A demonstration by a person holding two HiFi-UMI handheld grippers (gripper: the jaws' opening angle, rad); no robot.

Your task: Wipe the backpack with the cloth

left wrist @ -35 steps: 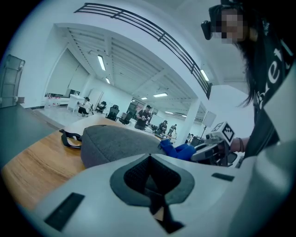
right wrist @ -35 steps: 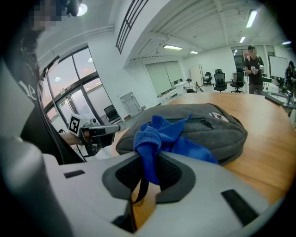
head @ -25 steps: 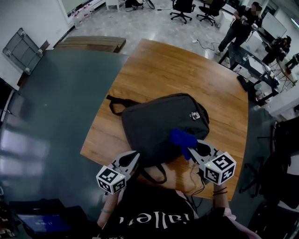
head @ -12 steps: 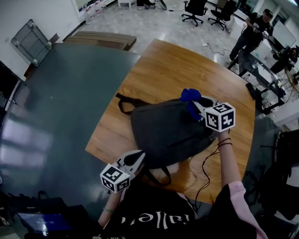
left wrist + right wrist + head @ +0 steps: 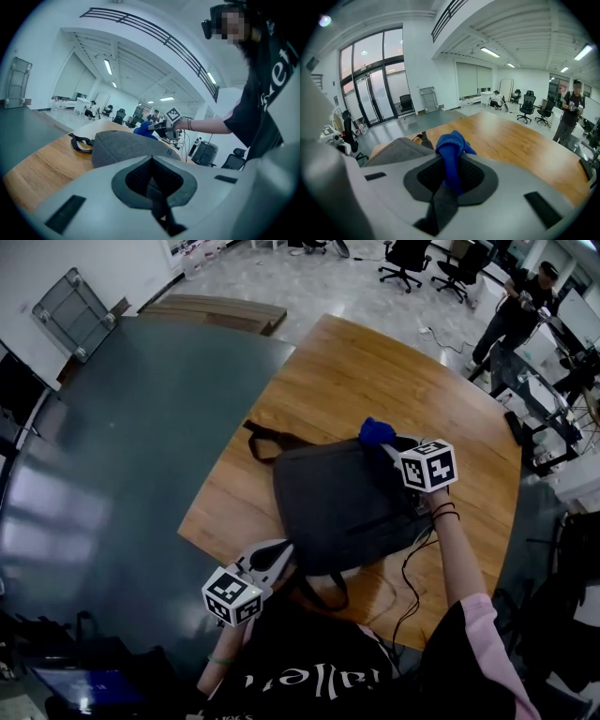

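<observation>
- The dark grey fabric backpack (image 5: 342, 507) lies on the wooden table (image 5: 375, 362), its near corner hidden by the left gripper (image 5: 278, 557), whose fingers are together.
- The right gripper (image 5: 389, 451) has its fingers clamped on the crumpled blue cloth (image 5: 377, 431) at the backpack's far edge.
- The black shirt (image 5: 309, 681) carries white print, cut off, perhaps "alle".

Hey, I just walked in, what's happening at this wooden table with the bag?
A person is working with a hand-held gripper in each hand over a dark grey backpack lying flat on the wooden table. The right gripper is clamped on a bunched blue cloth and holds it at the backpack's far edge. The left gripper sits at the near edge, by the straps, with its jaws together and nothing between them.
</observation>
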